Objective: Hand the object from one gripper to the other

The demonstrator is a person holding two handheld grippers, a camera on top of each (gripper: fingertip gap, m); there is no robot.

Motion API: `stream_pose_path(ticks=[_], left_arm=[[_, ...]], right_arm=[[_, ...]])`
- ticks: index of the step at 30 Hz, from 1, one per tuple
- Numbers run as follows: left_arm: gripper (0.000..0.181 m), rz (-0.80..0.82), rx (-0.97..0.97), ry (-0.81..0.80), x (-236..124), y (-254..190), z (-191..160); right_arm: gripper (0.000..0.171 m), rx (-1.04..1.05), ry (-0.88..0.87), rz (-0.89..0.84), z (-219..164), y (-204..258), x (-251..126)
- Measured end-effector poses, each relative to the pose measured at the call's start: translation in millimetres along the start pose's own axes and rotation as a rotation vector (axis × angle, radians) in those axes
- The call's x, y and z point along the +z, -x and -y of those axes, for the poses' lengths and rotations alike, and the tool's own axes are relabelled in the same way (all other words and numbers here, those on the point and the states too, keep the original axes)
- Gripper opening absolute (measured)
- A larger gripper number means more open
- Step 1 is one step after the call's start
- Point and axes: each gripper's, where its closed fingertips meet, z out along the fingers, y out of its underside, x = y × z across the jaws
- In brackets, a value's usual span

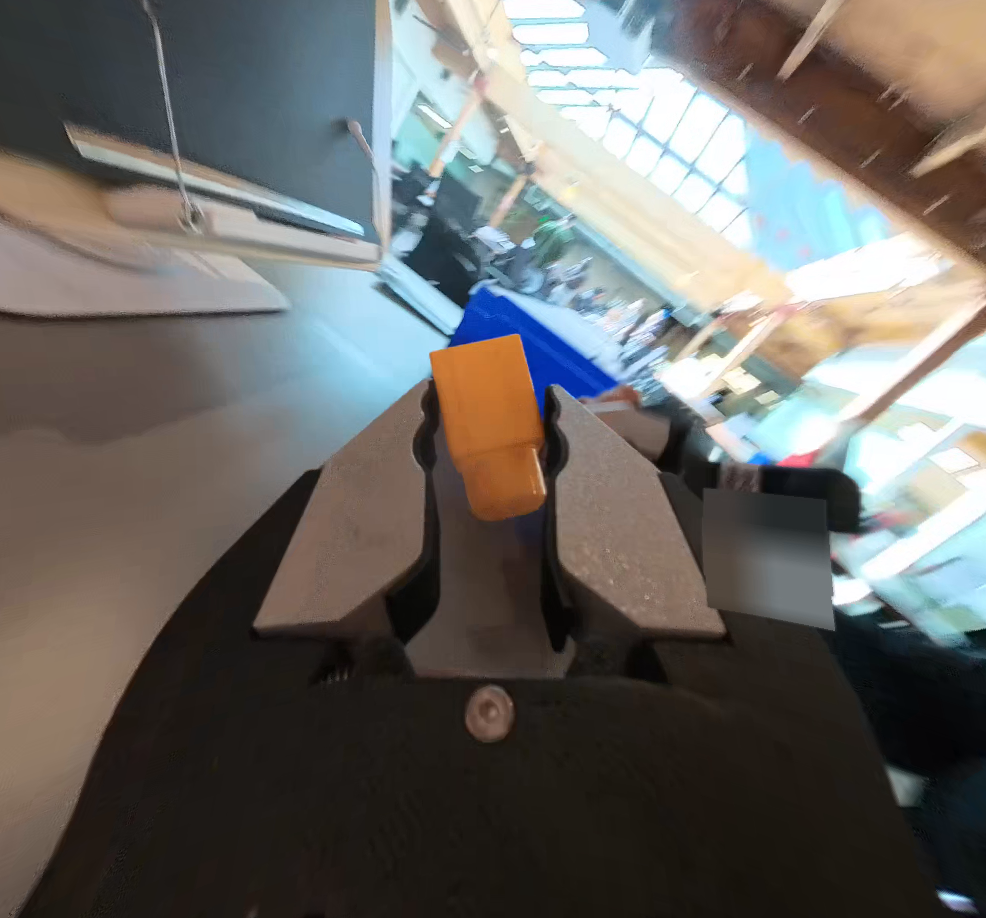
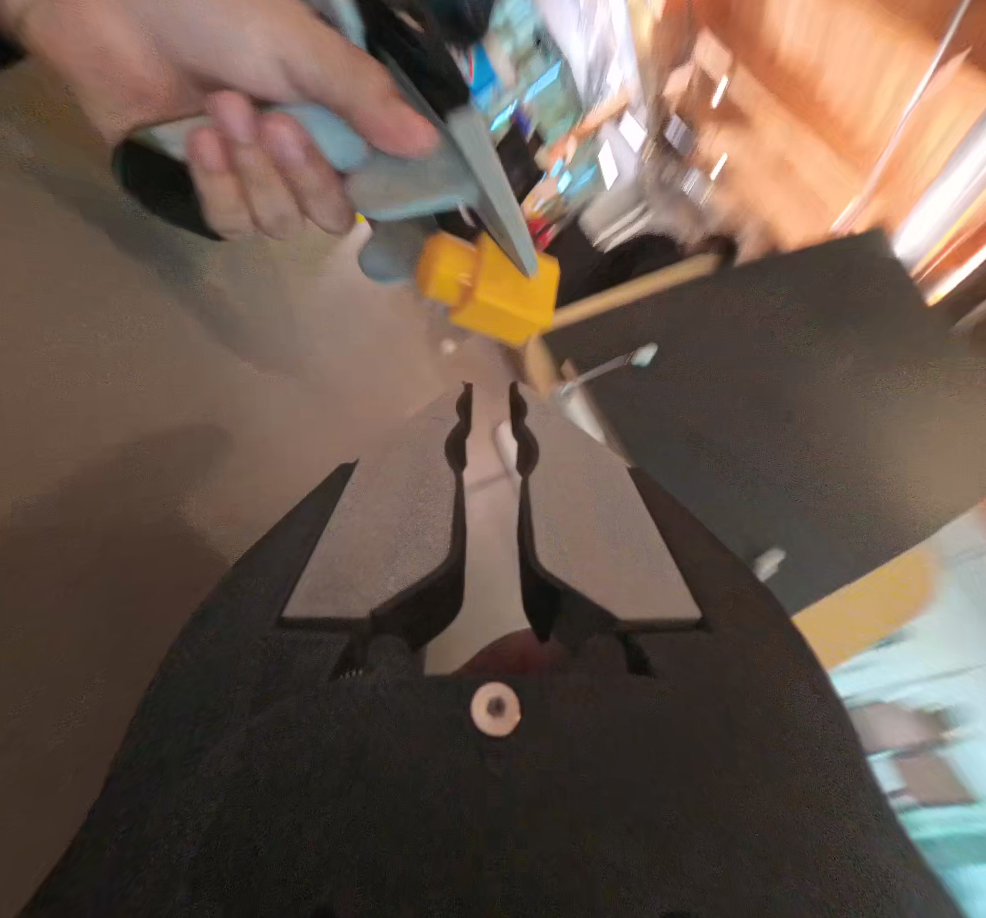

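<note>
In the left wrist view my left gripper is shut on an orange block, a squarish body with a narrower stub pointing back toward the camera. The block sits tilted between the fingertips. In the right wrist view the same block looks yellow-orange, pinched under a grey finger of the left gripper, which a hand holds. My right gripper is empty, its jaws a narrow gap apart. It sits just below and short of the block, not touching it. Both views are motion-blurred.
A blue bin lies beyond the block. A dark panel with metal rods stands at left. The right wrist view shows a beige surface, a dark mat and wooden sticks behind the block.
</note>
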Motion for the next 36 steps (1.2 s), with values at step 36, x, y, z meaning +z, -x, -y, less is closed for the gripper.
stream_pose_path(ticks=[36], left_arm=[[0.062,-0.051,0.164,0.028,21,-24,-18]], right_arm=[[0.031,-0.349,0.074,-0.215,-17,-38,-11]])
